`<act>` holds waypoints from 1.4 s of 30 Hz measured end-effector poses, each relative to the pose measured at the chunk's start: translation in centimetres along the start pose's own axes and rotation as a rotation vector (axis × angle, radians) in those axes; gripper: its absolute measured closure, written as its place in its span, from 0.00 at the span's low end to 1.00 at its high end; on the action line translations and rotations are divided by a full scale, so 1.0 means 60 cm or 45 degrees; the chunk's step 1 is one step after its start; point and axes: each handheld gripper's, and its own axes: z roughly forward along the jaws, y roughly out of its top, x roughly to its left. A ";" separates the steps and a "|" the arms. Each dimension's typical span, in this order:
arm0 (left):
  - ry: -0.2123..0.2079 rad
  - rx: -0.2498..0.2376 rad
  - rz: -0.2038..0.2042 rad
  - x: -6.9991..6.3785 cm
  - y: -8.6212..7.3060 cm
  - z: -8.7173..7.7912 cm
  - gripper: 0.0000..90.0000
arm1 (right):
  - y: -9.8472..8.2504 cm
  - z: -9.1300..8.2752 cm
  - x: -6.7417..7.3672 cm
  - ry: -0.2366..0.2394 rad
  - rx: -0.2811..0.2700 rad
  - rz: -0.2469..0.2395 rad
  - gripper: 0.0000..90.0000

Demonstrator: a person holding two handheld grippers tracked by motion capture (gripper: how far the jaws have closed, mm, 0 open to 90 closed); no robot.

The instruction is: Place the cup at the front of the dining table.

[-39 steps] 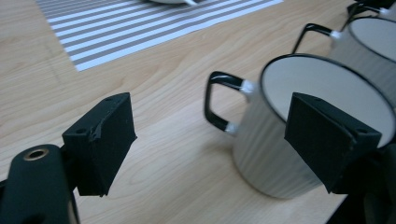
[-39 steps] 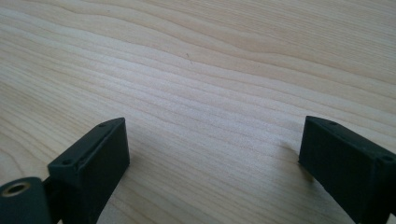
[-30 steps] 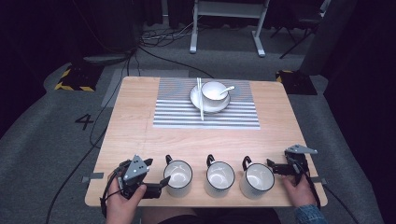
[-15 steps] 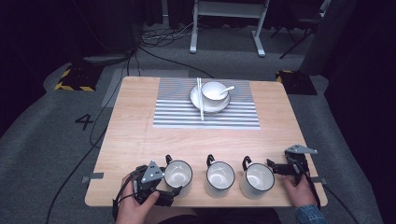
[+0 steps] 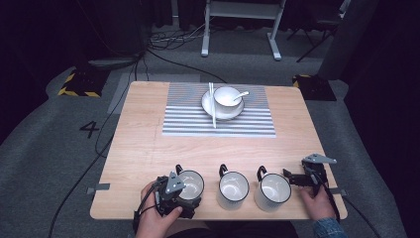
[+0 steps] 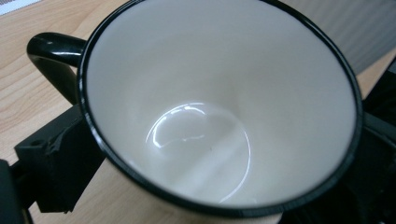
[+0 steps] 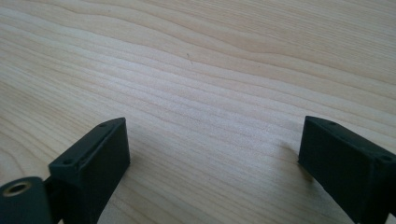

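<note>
Three white mugs with black rims and black handles stand in a row along the near edge of the wooden surface. The left claw sits at the left mug; in the left gripper view its black jaws stand on either side of the mug's wall, spread about as wide as the mug, though whether they press on it I cannot tell. That mug is empty inside, with its handle pointing away from the person. The middle mug and the right mug stand apart from both claws. The right claw rests low on the surface just beside the right mug, its jaws wide apart with bare wood between them. Farther back, a striped mat carries a white bowl on a plate, with a spoon in the bowl and chopsticks across the plate.
</note>
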 end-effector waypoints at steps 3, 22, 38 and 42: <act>0.051 -0.026 0.003 -0.004 -0.001 0.010 0.02 | 0.000 0.000 0.000 0.000 0.000 0.000 0.10; 0.125 -0.286 -0.062 -0.017 -0.028 0.035 0.02 | -0.001 -0.001 0.000 -0.007 0.000 -0.002 0.10; 0.184 -0.447 -0.060 -0.023 -0.047 0.050 0.03 | -0.001 -0.001 0.001 -0.011 -0.003 0.000 0.11; 0.182 -0.428 -0.053 -0.022 -0.044 0.049 0.03 | -0.001 -0.001 0.001 -0.010 -0.003 0.000 0.11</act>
